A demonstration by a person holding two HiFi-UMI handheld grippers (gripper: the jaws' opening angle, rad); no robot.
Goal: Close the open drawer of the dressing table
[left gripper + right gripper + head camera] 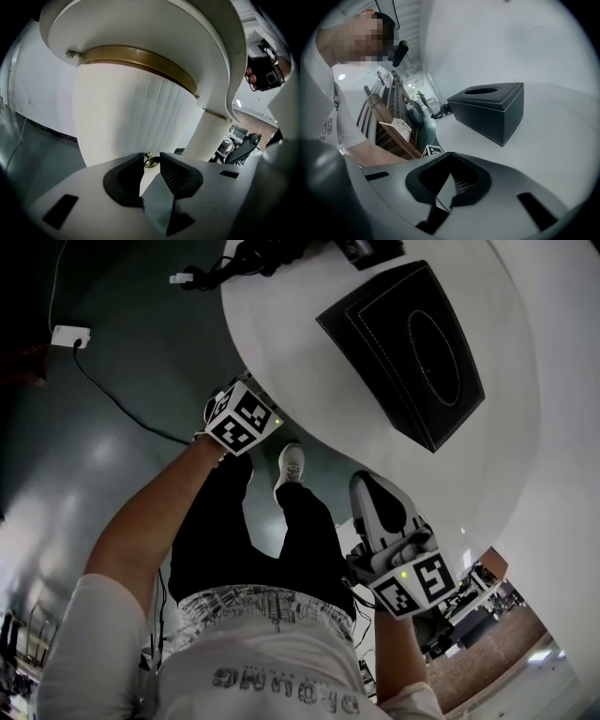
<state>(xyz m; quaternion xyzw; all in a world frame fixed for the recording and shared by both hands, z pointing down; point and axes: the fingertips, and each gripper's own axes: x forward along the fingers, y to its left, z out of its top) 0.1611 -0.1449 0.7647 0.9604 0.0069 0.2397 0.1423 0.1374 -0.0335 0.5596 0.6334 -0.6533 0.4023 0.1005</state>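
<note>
Your left tongs (151, 157) pinch the brass knob (150, 162) on the ribbed white front (136, 117); your right tongs (450, 153) hang closed above the worktop (562, 140).

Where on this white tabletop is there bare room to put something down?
Bare white tabletop lies left of the black stitched leather tissue box, and between that box and the right gripper at the near edge. The far edge is crowded with black cables. Below the edge, the left gripper holds the small brass knob.
</note>
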